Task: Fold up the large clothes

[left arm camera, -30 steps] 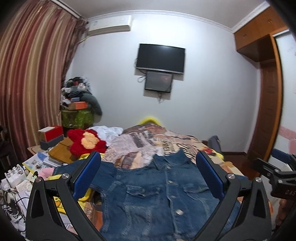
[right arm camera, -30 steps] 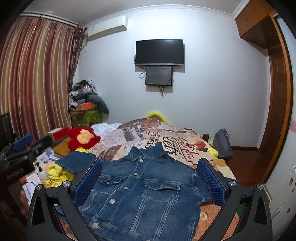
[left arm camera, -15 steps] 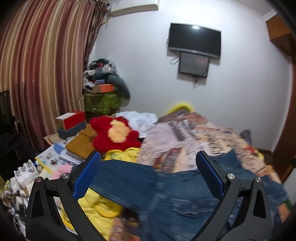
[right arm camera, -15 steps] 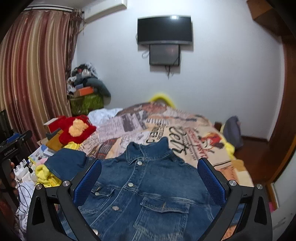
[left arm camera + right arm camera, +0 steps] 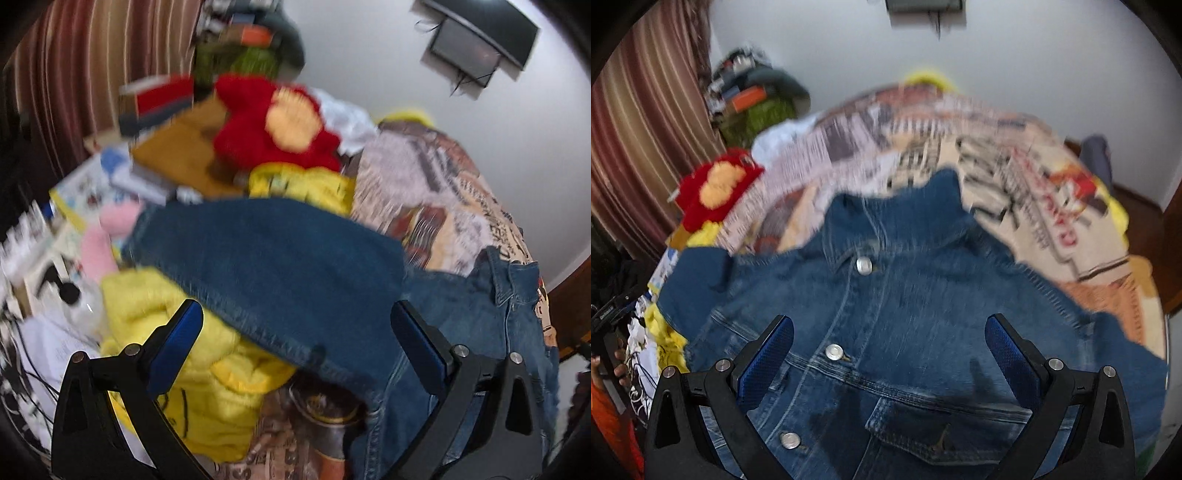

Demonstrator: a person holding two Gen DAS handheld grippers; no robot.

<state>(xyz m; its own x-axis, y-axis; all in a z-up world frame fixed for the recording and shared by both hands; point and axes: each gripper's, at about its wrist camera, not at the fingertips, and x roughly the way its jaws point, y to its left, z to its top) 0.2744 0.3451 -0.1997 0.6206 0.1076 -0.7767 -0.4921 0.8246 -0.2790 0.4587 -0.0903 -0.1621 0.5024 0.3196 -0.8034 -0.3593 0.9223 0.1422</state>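
Left gripper (image 5: 295, 332): hanging spread wide, empty, over the sleeve.
Denim jacket (image 5: 905, 314): lying front-up on the printed bedspread (image 5: 1015, 177), buttoned, collar pointing away, sleeve draping over yellow clothing (image 5: 192, 354).
Right gripper (image 5: 889, 341): hanging spread wide, empty, above the chest.

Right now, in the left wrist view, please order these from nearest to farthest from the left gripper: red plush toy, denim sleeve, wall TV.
1. denim sleeve: just ahead of the left gripper.
2. red plush toy: beyond it, centre-left.
3. wall TV: far wall, upper right.
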